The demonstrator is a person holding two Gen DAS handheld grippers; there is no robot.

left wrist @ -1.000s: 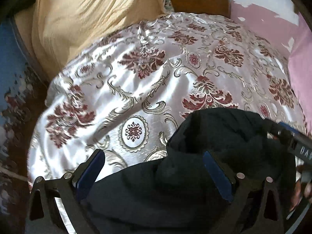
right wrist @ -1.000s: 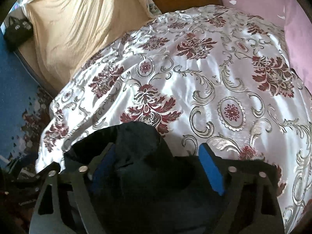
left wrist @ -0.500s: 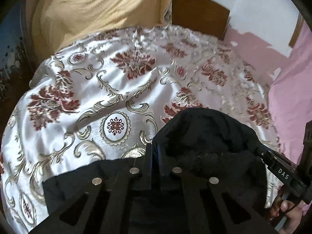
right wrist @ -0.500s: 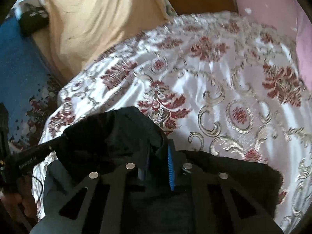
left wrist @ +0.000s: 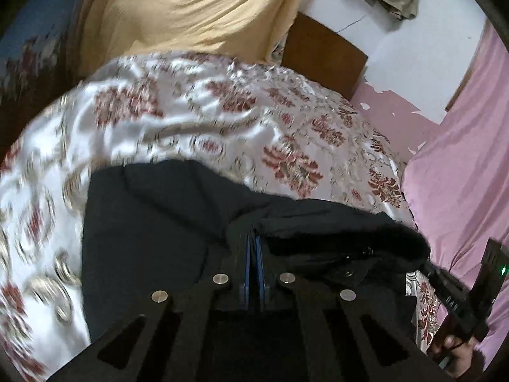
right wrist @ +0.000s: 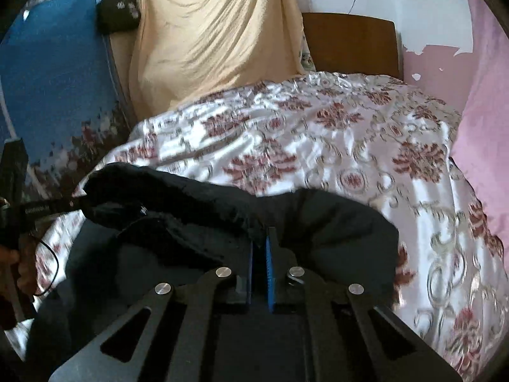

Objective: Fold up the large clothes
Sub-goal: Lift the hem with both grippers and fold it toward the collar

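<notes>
Left wrist view: your left gripper [left wrist: 253,248] had its blue pads [left wrist: 246,267] pressed together w/ a fold of the black jacket [left wrist: 152,222] pinched between them. Jacket lay on the floral satin bedspread [left wrist: 197,117], spread out ahead of the jaws and off to the left; a fuzzy-edged part, prob. the hood trim [left wrist: 397,242], bunched to the right. Snap button [left wrist: 349,272] visible just right of the pads. Bedspread on the left side was motion-blurred, detail unclear. Your right gripper [left wrist: 458,302] showed at far right edge, side-on, w/ your hand [left wrist: 458,356] below it; its tips were buried in the jacket from this angle.

Right wrist view: right gripper [right wrist: 261,254] jaws were closed on the jacket [right wrist: 334,222] too, thin strip of dark cloth between the blue pads [right wrist: 270,273]. Jacket humped up over the fingertips, its trim [right wrist: 178,191] running left toward your left gripper [right wrist: 47,208], seen side-on at the left edge, tip touching the fabric. Cable [right wrist: 52,264] looped below it.

Background: yellow cloth [right wrist: 216,38] draped behind the bed, wooden headboard [right wrist: 350,44], pink sheet [right wrist: 483,127] at right, blue panel [right wrist: 54,63] at left, small black bag [right wrist: 119,16] up top.
</notes>
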